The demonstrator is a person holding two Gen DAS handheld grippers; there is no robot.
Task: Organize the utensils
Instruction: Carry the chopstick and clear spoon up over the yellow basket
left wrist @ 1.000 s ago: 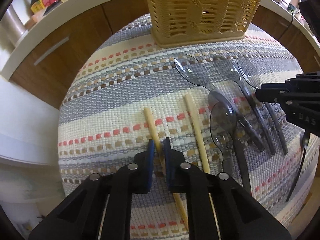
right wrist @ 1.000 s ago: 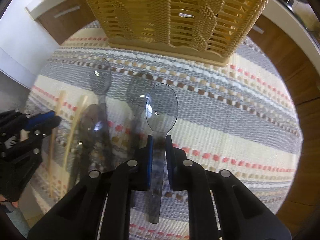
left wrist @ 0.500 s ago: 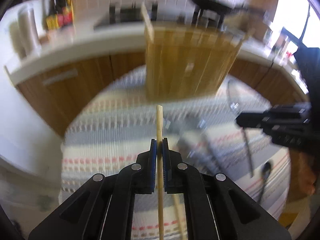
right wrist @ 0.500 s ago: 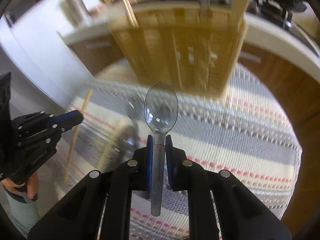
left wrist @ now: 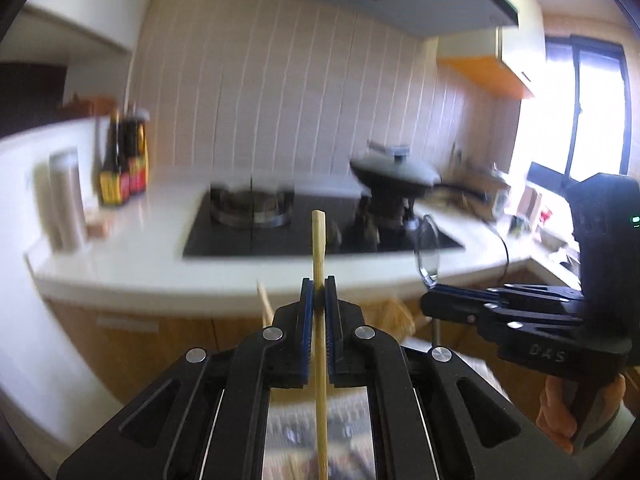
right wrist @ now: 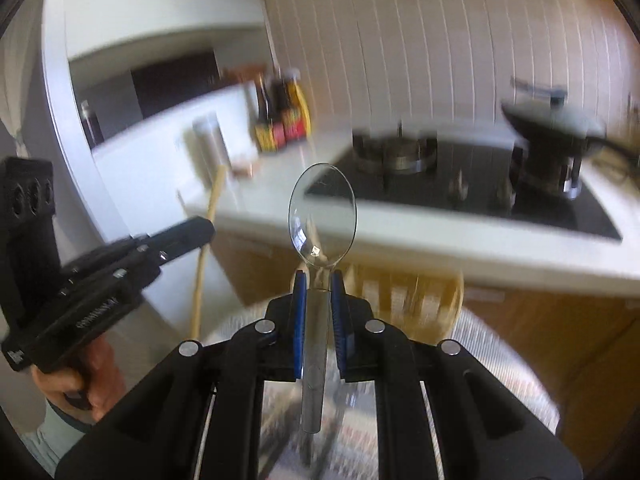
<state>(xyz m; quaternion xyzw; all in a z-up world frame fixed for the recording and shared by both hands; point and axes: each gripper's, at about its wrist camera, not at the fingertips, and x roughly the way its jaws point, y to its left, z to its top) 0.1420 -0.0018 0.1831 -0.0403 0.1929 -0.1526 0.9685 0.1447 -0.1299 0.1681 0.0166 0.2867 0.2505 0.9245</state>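
One wooden chopstick [left wrist: 319,248] is standing upright in the left gripper [left wrist: 319,294], whose fingers [left wrist: 305,320] are clenching its shaft, the blunt tip pointing to twelve o'clock. One clear plastic spoon [right wrist: 322,216] is sitting in the right gripper [right wrist: 319,286], those fingers [right wrist: 299,320] pinching its neck, the bowl up at twelve o'clock and the handle hanging toward six. In the left wrist view the right gripper is showing at three o'clock, a hand [left wrist: 560,412] wrapping its grip; in the right wrist view the left gripper is showing at nine o'clock.

Both utensils are hanging in open air, nothing touching their tips. The yellow slatted basket [right wrist: 408,296] is lying blurred just beyond the right fingers, on the striped woven mat [right wrist: 500,368] covering the table.

Beyond, a white counter [left wrist: 136,256] is carrying a black two-burner hob [left wrist: 280,236], one lidded pan [left wrist: 396,176] at one o'clock, two dark sauce bottles [left wrist: 124,160] and one steel canister [left wrist: 66,196] at ten o'clock. White tiles are lining the wall; a window is glaring at two o'clock.
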